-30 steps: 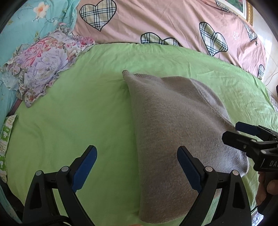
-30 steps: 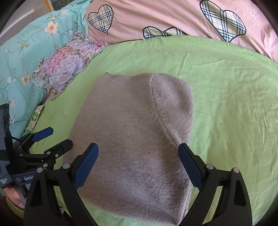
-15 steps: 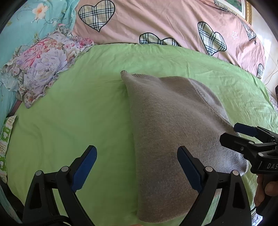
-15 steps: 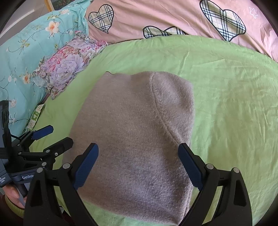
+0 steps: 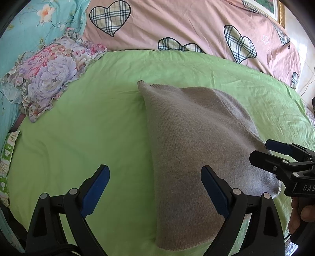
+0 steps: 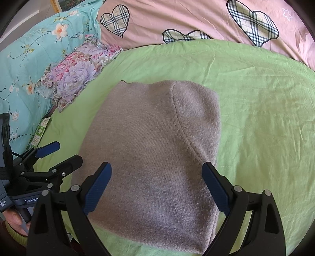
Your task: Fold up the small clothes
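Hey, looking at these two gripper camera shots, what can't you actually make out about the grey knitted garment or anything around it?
- Folded grey knitted garment: its near hem, right wrist view, hidden behind the open right gripper.
- Same garment, left wrist view: near right corner covered by the open left gripper.
- Layers underneath: hidden by the top layer.
- Framed picture: cut off by the top edge.

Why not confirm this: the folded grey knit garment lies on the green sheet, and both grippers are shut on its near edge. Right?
Only the gripper part is wrong. The left gripper and the right gripper are both open and grip nothing; each wrist view shows it. The folded grey knit garment does lie on the green sheet.
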`<state>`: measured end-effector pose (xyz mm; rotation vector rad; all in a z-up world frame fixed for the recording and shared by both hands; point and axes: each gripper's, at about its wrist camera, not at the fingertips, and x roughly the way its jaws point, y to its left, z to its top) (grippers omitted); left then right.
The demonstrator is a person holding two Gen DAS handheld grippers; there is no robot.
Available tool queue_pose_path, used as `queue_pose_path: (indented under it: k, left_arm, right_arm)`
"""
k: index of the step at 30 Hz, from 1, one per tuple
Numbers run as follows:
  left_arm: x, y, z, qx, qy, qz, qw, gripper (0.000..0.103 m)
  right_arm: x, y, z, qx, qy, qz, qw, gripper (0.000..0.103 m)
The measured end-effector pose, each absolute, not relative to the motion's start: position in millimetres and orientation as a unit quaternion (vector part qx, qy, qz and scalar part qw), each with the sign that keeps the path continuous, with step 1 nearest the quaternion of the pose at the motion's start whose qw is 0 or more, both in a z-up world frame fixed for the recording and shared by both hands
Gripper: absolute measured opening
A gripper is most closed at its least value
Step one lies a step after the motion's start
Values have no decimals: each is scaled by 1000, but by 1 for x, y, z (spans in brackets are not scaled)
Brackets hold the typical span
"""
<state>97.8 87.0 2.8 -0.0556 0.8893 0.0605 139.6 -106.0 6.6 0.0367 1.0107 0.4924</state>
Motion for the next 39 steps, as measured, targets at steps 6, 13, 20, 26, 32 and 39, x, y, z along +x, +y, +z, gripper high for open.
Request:
queue_pose_path:
  k: [6, 13, 20, 26, 32, 39]
  left_arm:
    - [96, 86, 5, -26, 428, 30, 903, 94]
    - [95, 85, 7, -25, 427, 29, 903, 94]
    - [93, 84, 8, -29, 428, 28, 903, 94]
    - [94, 85, 8, -28, 429, 28, 903, 94]
    - [94, 85, 8, -28, 428, 29, 903, 94]
    - [93, 85, 8, -28, 427, 29, 903, 94]
  right_arm:
    - [139, -106, 7, 17, 479, 234, 846, 93]
    - [138, -107, 9, 18, 477, 234, 847, 93]
    - [138, -110, 13, 22, 476, 233, 848, 93]
    - [138, -110, 13, 22, 476, 233, 848, 93]
    - [137, -110, 13, 23, 475, 233, 848, 93]
    - [135, -108, 14, 24, 475, 232, 849, 93]
